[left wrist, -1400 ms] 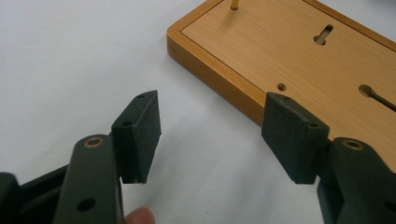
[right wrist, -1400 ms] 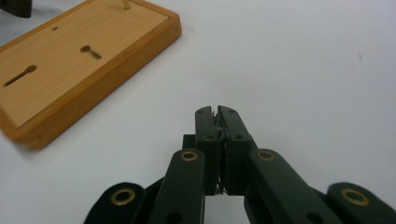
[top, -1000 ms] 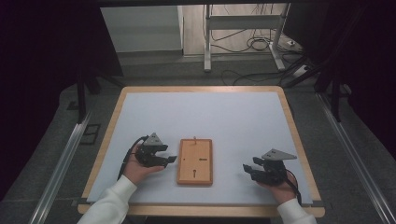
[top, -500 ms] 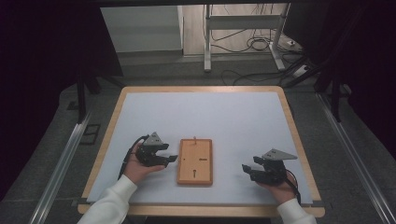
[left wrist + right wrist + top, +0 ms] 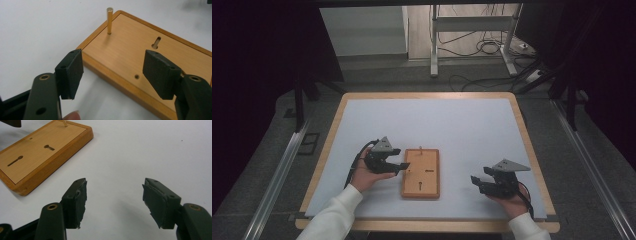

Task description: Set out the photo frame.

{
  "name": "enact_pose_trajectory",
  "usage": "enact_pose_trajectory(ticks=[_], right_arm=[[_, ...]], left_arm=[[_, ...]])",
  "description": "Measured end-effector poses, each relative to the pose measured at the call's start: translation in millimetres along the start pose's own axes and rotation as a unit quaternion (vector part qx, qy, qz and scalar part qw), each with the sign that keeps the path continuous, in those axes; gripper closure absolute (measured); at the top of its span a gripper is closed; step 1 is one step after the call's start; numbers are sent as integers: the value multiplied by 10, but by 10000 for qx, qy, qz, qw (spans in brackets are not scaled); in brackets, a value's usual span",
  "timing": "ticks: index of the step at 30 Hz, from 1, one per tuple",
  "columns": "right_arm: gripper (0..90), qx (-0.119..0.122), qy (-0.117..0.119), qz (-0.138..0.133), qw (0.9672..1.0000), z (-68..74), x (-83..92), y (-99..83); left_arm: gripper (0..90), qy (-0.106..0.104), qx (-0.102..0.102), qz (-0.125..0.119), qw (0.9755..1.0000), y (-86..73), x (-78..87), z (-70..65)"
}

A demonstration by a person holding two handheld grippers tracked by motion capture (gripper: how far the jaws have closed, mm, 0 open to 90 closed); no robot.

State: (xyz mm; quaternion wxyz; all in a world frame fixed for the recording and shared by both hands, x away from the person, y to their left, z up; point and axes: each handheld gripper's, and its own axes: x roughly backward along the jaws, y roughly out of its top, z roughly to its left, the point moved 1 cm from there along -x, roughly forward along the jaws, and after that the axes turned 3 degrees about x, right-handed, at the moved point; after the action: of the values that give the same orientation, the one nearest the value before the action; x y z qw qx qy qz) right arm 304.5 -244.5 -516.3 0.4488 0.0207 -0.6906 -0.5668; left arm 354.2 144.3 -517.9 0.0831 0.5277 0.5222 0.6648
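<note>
Left claw point(image 5: 401, 166) agape beside wooden board point(image 5: 421, 173), right claw point(image 5: 476, 181) apart

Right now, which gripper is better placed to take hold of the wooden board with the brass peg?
Left. The left gripper hangs open at the flat wooden board's edge, near the brass peg. The right gripper stands apart over bare white mat.

A flat wooden board point(image 5: 421, 173) lies low in the frame's centre on the pale tabletop — rectangular, orange-brown, long side running up the picture. Two keyhole slots (and one small round hole) mark its face; a brass pin point(image 5: 109, 20) stands upright near its top edge.
</note>
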Motion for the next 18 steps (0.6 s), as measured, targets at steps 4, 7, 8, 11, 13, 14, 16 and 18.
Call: enact_pose_trajectory(ticks=[4,7,8,11,13,14,16,18], right_arm=[[335,12,-26,11,10000,3,-6,4],[328,23,-48,24,10000,3,-10,1],[327,26,-51,26,10000,3,-10,0],[324,40,-54,34,10000,4,-12,0],[323,50,-58,37,10000,6,-15,0],[323,56,-59,39,10000,7,-16,-1],[322,79,-55,41,9999,9,-18,-1],[321,101,-55,45,9999,14,-20,0]], left_arm=[[331,-37,-42,63,10000,67,-112,22],[341,-112,-12,56,9999,131,-208,49],[346,-140,-9,52,9999,151,-237,56],[355,-162,-9,74,9998,213,-318,63],[367,-188,-27,70,9998,250,-355,64],[371,-194,-26,58,9998,271,-376,63],[393,-208,-63,81,9997,308,-414,70],[417,-225,-83,89,9997,340,-451,72]])
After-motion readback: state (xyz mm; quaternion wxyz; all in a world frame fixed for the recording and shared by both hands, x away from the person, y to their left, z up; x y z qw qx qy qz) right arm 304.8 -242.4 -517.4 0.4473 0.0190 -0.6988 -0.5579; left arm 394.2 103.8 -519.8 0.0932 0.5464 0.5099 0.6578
